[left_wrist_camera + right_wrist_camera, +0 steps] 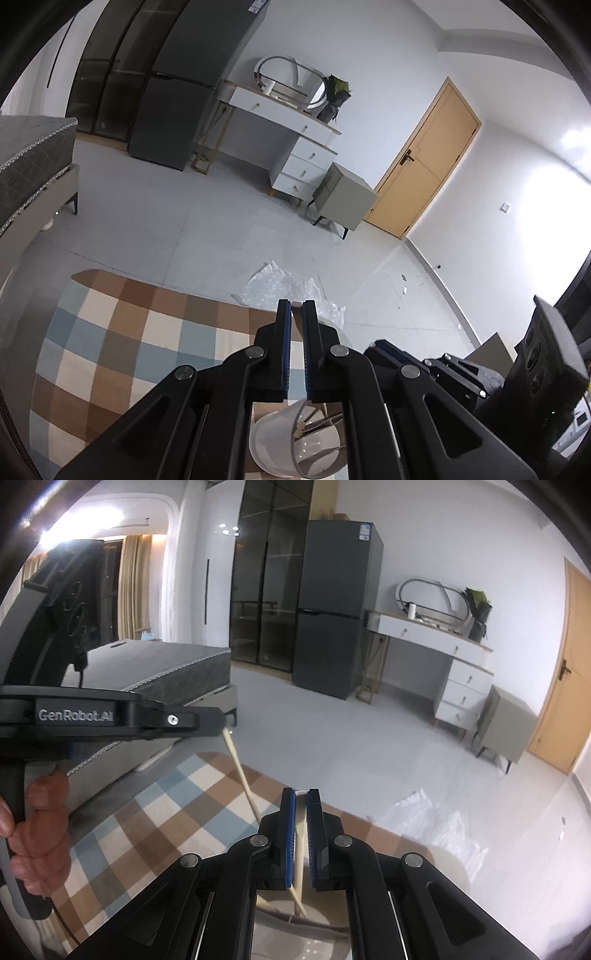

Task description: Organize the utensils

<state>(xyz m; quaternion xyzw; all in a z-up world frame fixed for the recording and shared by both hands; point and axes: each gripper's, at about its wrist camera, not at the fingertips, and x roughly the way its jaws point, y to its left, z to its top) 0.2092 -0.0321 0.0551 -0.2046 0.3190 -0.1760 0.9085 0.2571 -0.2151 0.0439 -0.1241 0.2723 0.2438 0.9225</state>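
Note:
My left gripper point(296, 308) is shut on the top end of a pale wooden chopstick point(297, 325). In the right wrist view the same left gripper point(221, 723) holds that chopstick point(240, 771), which slants down into a white utensil cup point(295, 923). The cup point(277, 443) shows below my left jaws, with several utensils inside. My right gripper point(301, 797) is nearly shut, with a pale wooden stick point(300, 849) between its pads, over the cup. The right gripper point(384, 349) shows beside the left one.
A checkered cloth point(129, 350) covers the table. Crumpled clear plastic point(280, 288) lies on the floor beyond it. A bed point(166, 672), a dark fridge point(332, 609), a white dresser point(443, 653), a grey nightstand point(343, 195) and a wooden door point(424, 162) stand around the room.

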